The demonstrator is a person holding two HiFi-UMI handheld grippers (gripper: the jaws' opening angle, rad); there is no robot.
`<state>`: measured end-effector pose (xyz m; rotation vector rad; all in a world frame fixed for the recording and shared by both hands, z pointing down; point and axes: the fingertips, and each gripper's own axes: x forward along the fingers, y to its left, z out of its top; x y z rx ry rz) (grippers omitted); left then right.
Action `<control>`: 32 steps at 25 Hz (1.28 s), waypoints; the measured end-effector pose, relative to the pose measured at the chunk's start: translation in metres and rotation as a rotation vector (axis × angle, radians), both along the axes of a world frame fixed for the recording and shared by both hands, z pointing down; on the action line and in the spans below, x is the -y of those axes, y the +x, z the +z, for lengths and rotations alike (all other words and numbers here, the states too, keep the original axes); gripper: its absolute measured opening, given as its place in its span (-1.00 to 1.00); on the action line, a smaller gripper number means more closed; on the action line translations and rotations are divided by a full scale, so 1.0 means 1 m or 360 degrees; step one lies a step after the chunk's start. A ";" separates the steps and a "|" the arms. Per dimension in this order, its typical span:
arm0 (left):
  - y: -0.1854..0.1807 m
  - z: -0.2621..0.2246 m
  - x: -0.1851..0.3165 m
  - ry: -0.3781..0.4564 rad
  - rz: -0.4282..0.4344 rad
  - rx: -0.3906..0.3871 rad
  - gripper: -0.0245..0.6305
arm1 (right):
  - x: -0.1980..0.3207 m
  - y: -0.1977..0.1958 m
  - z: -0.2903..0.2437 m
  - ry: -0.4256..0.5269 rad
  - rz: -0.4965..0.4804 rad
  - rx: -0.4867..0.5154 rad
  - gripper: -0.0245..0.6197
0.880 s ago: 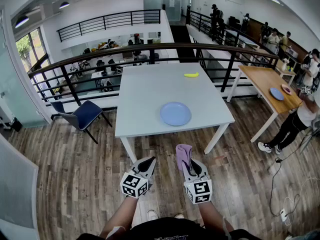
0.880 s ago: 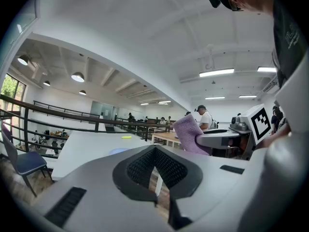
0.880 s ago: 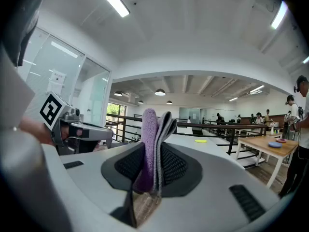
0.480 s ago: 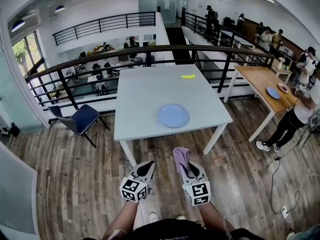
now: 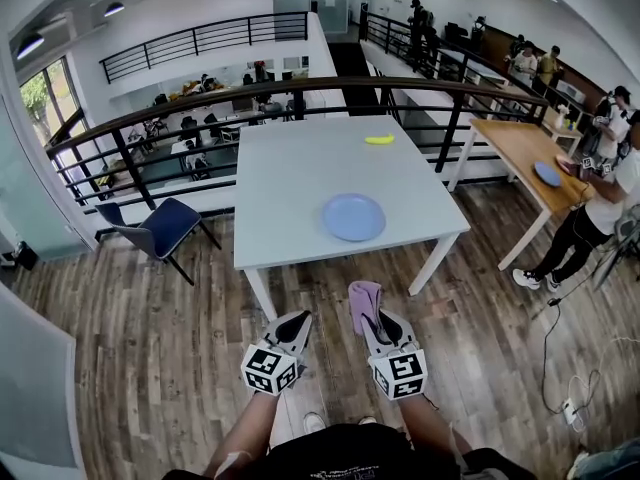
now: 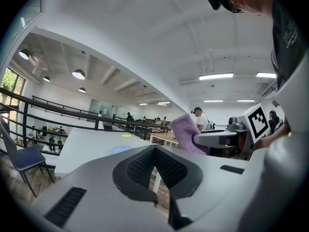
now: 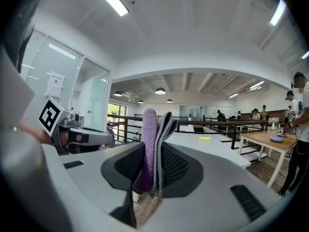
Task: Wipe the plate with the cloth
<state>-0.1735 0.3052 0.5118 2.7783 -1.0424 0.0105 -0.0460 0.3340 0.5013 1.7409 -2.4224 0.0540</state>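
A person stands on a wood-plank floor (image 5: pixel 150 348) just short of a white worktop (image 5: pixel 290 168), holding a two-jaw gripper in each hand, both pointing roughly level. The right gripper (image 5: pixel 372 320) has its jaws clamped on a folded purple cloth (image 7: pixel 149 129). The cloth stands upright between the ribbed pads and rises above them, with a grey layer of the fold beside the purple one. The left gripper (image 5: pixel 297 320) carries nothing, and its jaws are pressed together. The two grippers sit side by side, near each other but apart, both clear of the worktop. The light-blue plate (image 5: pixel 353 217) lies flat on the near right part of the worktop, well apart from the cloth and both grippers. A small yellow object (image 5: pixel 379 139) rests near the worktop's far edge, by a dark railing (image 5: pixel 300 98). A blue chair (image 5: pixel 170 226) stands off the worktop's left side. At right is a wooden table (image 5: pixel 510 143) bearing a second blue plate (image 5: pixel 547 174), with people standing near it.
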 end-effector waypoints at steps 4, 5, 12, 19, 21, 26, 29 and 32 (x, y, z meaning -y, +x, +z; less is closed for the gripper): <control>-0.001 0.005 0.002 -0.0009 0.0041 -0.0007 -0.92 | 0.001 -0.001 0.003 -0.0010 0.0044 0.0014 -0.60; -0.002 0.006 0.004 -0.0011 0.0047 -0.0010 -0.92 | 0.002 -0.001 0.003 -0.0010 0.0056 0.0003 -0.60; -0.002 0.010 0.022 -0.0020 0.0073 -0.0018 -0.92 | 0.010 0.000 0.013 -0.0054 0.0088 -0.0051 -0.60; 0.014 0.015 0.053 -0.0038 0.0072 0.0011 -0.92 | 0.044 0.010 0.007 -0.0014 0.0065 -0.0114 -0.60; 0.022 0.011 0.066 -0.0028 0.0057 0.0013 -0.92 | 0.057 0.017 0.003 0.0004 0.0046 -0.0110 -0.60; 0.036 0.004 0.102 0.0000 0.0020 0.0034 -0.92 | 0.096 0.035 0.002 0.0017 0.0020 -0.0094 -0.60; 0.040 0.003 0.123 -0.0001 -0.0005 0.0049 -0.92 | 0.119 0.040 0.002 0.0022 0.0006 -0.0078 -0.60; 0.050 0.002 0.141 -0.0010 -0.0030 0.0061 -0.92 | 0.141 0.048 0.004 0.0015 -0.0032 -0.0069 -0.60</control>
